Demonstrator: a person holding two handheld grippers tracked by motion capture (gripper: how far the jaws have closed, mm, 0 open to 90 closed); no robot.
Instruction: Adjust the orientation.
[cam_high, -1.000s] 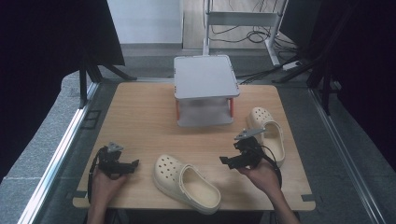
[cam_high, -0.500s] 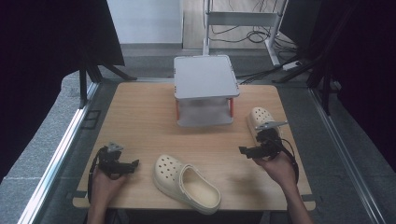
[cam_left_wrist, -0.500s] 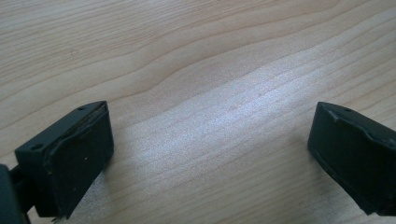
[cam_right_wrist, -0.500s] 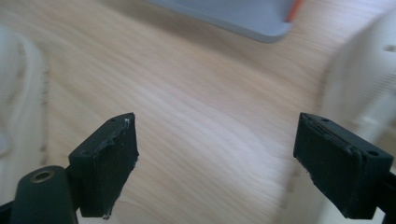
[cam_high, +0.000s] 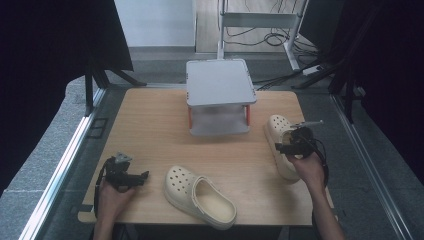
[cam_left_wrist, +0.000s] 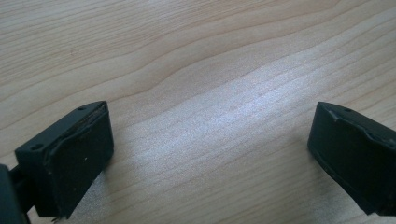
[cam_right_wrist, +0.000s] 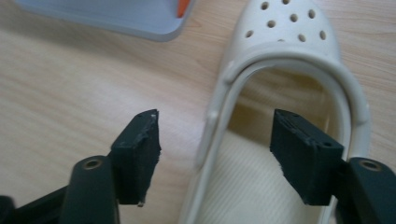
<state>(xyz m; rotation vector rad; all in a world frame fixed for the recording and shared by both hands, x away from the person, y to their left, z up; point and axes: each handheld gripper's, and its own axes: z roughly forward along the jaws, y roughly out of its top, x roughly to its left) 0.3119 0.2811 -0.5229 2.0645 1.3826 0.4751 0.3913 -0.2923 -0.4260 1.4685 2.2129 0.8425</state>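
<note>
On the table, taking its middle as the dial's centre, the small raised stand sits toward twelve o'clock; one clog lies at six o'clock; a second clog lies at about four o'clock, just right of the stand; the left gripper rests at eight o'clock, left of the near clog; the right gripper hangs over the second clog, one jaw inside its opening, one outside its side wall.

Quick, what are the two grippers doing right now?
Left gripper: open, holding nothing.
Right gripper: open, jaws either side of the clog's rim, not gripping.
</note>
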